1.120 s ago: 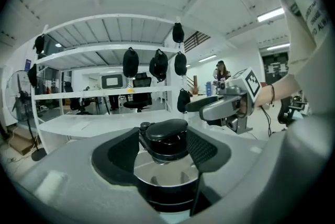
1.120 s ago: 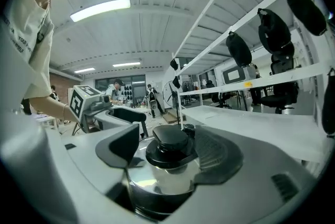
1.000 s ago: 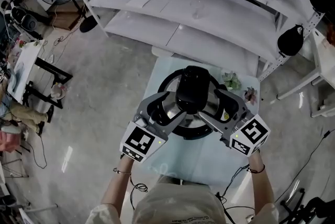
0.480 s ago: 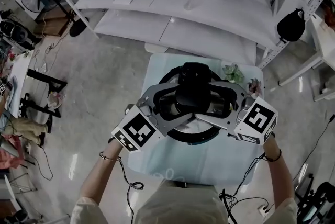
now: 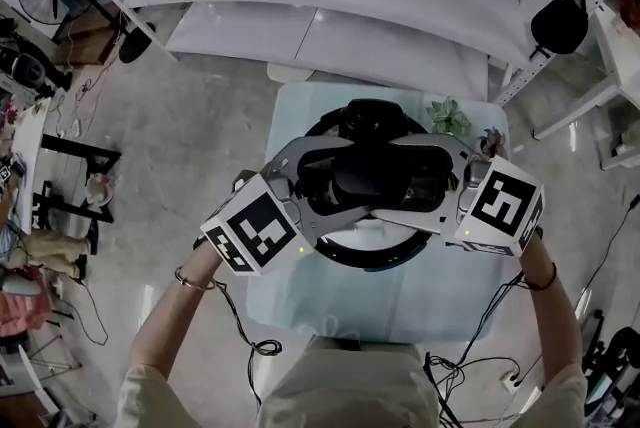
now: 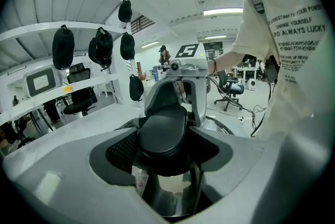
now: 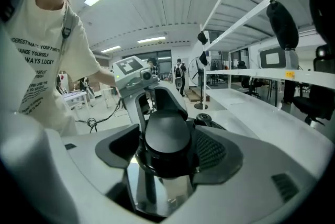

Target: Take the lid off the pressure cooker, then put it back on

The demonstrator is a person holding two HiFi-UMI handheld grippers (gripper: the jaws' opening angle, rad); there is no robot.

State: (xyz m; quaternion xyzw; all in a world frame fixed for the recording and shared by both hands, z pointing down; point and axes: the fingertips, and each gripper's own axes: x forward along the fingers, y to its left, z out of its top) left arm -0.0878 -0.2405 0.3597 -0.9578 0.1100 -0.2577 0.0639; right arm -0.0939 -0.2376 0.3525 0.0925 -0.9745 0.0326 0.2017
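The pressure cooker (image 5: 366,257) stands on a small pale table (image 5: 400,308), its steel lid (image 6: 172,192) on and topped by a long black handle (image 5: 365,173). My left gripper (image 5: 352,180) comes in from the left and my right gripper (image 5: 388,182) from the right, so they face each other across the lid. In the left gripper view the handle (image 6: 162,134) lies between the wide-set jaws of the left gripper (image 6: 163,148). The right gripper view shows the same handle (image 7: 167,136) inside the right gripper (image 7: 167,153). I see no clear squeeze from either pair.
A small potted plant (image 5: 450,117) sits at the table's far right corner. Long white shelves (image 5: 330,26) run behind the table, with black caps (image 5: 560,21) hanging at the right. Cables (image 5: 262,348) lie on the floor near my feet.
Both grippers swung inward from the cooker's near side and sank. They now point at each other with the black handle between their jaws.
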